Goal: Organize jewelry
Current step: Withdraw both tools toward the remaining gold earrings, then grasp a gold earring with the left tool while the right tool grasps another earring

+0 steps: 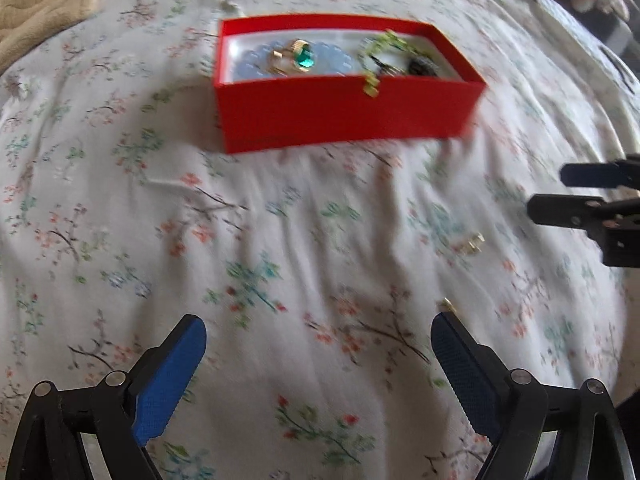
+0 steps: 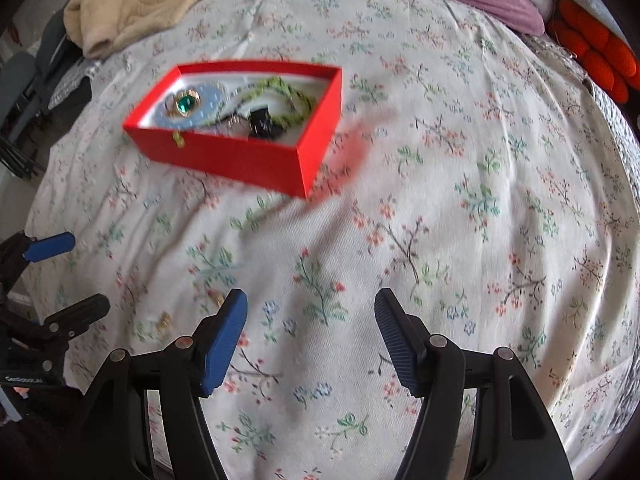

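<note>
- Your left claw (image 1: 318, 334) hangs low over the bed (image 1: 120, 208), jaws spread wide, nothing in them; your right claw (image 2: 311, 312) is just as wide and just as empty
- The red box (image 1: 344, 116) sits well ahead of both claws with several pieces already in it, a green strand drooping over its near wall
- Loose pieces wait on the sheet: a small gold earring (image 1: 471, 243) lies ahead and right of your left claw, near the right claw's fingers; a second gold bit (image 1: 447, 305) sits just at your left claw's right fingertip
- From the right wrist the gold earring (image 2: 165, 320) lies left of your claw, between the two claws; the left looks nearer
- Too blurred to call its long axis or heading; judge that before you close
</note>
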Tool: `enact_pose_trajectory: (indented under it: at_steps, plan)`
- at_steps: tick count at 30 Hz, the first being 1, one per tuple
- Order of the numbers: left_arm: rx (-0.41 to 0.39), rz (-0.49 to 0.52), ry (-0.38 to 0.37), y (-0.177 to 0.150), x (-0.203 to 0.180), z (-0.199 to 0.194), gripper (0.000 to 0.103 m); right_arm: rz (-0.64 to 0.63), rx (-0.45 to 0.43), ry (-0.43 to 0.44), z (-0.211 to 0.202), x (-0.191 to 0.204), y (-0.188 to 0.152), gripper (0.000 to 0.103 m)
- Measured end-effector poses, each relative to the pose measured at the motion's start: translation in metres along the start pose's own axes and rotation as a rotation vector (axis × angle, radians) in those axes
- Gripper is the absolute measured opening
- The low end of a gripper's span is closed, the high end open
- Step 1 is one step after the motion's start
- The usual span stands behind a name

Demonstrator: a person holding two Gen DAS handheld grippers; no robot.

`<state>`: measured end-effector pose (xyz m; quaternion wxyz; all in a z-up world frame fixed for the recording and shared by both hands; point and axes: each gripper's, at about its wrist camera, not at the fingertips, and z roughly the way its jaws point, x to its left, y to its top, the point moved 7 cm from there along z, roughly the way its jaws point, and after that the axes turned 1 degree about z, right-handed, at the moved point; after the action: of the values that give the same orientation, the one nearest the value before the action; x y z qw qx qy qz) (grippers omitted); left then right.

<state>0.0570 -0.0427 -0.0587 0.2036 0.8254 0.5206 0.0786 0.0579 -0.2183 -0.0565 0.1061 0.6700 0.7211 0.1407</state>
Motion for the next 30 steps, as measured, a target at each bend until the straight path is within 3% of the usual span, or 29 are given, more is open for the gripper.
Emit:
enact_pose_trajectory:
  at_steps: [5,11,14,16,19,30]
  plan:
    - [-0.004,0.074,-0.022,-0.013,-0.020,0.001,0.093,-0.026,0.037,-0.019,0.009,-0.004,-0.019,0.069]
    - [0.004,0.135,-0.047,-0.023,-0.037,0.005,0.082,-0.051,0.058,-0.042,0.014,-0.016,-0.038,0.069]
    - [-0.003,0.148,-0.071,-0.024,-0.044,0.005,0.064,-0.051,0.062,-0.050,0.015,-0.022,-0.044,0.069]
    - [-0.005,0.158,-0.094,-0.024,-0.051,0.005,0.046,-0.050,0.060,-0.051,0.015,-0.026,-0.047,0.069]
    - [-0.008,0.177,-0.122,-0.023,-0.060,0.007,0.033,-0.044,0.056,-0.047,0.013,-0.033,-0.051,0.069]
    - [-0.004,0.211,-0.110,-0.016,-0.072,0.029,0.029,-0.043,0.055,-0.044,0.012,-0.037,-0.056,0.071]
